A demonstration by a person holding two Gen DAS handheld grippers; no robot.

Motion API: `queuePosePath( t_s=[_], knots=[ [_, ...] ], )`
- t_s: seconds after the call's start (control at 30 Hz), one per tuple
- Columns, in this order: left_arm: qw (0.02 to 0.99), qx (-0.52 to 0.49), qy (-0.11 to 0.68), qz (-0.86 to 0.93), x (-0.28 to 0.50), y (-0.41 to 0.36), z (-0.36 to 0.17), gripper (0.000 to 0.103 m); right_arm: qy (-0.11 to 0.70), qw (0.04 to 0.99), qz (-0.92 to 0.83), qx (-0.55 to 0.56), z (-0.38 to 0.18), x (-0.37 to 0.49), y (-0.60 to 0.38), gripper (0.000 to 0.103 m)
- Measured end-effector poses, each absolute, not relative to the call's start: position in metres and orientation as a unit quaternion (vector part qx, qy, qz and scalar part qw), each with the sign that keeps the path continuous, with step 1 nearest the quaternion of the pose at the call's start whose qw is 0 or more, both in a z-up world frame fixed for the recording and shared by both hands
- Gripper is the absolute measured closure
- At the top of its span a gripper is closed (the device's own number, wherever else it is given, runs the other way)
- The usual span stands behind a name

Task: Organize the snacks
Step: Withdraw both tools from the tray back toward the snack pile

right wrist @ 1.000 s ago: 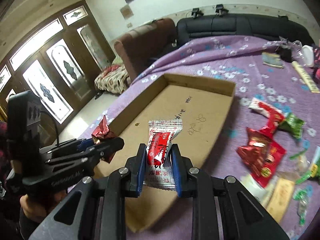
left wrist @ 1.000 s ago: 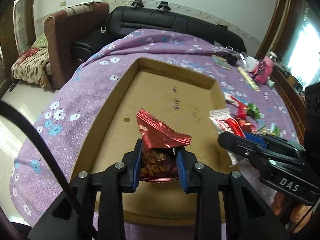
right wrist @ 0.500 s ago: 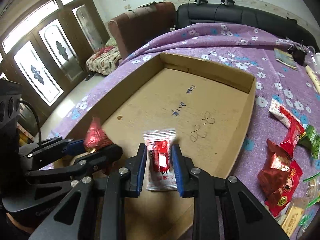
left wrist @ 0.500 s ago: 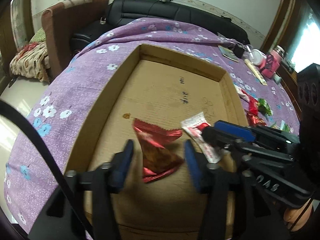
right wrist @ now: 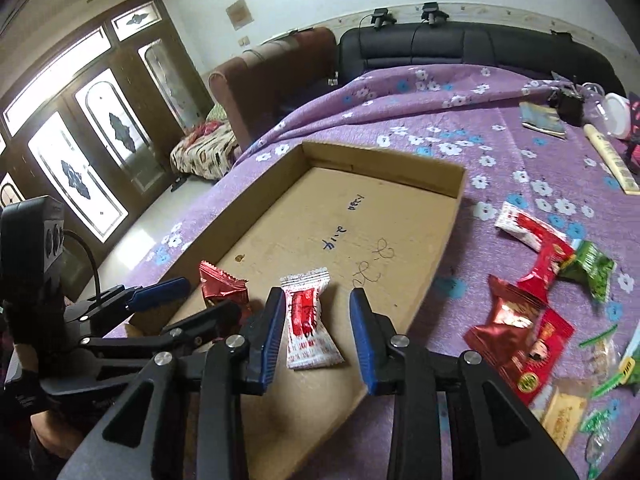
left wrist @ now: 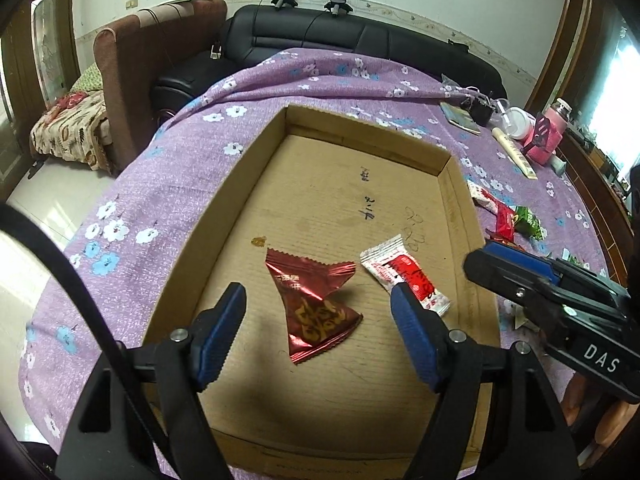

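- The dark red packet [left wrist: 316, 300] lay flat on the floor of the cardboard box [left wrist: 224, 216], its narrow end pointing toward the left gripper [left wrist: 318, 312].
- That gripper's jaws were opening, wide apart, with the packet between them, not touched.
- The white and red packet [right wrist: 310, 320] lay beside it, longways between the right gripper's [right wrist: 318, 316] opening jaws, loose.

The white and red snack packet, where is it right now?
The white and red snack packet lies flat on the cardboard tray floor, between the right gripper fingers, beside the dark red packet.
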State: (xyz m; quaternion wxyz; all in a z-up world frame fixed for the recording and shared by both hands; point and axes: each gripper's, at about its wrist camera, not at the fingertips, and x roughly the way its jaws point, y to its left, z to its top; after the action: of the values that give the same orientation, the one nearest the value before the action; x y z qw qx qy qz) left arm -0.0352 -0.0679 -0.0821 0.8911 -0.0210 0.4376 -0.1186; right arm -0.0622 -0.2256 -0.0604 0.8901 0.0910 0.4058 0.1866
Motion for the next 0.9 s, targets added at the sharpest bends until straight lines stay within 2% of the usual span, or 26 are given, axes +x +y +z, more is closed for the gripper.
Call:
queuePosePath(
  t_s=[0.37,0.53,0.6,0.73,0.9],
  knots=[
    [0.907,0.001,0.411,-0.091,-0.053,-0.088,-0.063,0.028,0.39,0.902,0.148,0.114,-0.052,-0.093,-0.268,0.07],
    [0.909,0.009,0.405,-0.101,-0.061,-0.103,-0.055,0.027,0.381,0.909,0.114,0.127,-0.052,-0.114,-0.301,0.052],
    [0.91,0.013,0.403,-0.102,-0.064,-0.109,-0.053,0.025,0.378,0.911,0.102,0.133,-0.051,-0.123,-0.314,0.048],
    [0.913,0.017,0.393,-0.103,-0.071,-0.121,-0.045,0.019,0.367,0.916,0.066,0.149,-0.05,-0.148,-0.352,0.032],
    [0.921,-0.006,0.381,-0.082,-0.065,-0.118,-0.029,0.018,0.356,0.918,0.025,0.172,-0.05,-0.177,-0.396,0.031]
  ],
)
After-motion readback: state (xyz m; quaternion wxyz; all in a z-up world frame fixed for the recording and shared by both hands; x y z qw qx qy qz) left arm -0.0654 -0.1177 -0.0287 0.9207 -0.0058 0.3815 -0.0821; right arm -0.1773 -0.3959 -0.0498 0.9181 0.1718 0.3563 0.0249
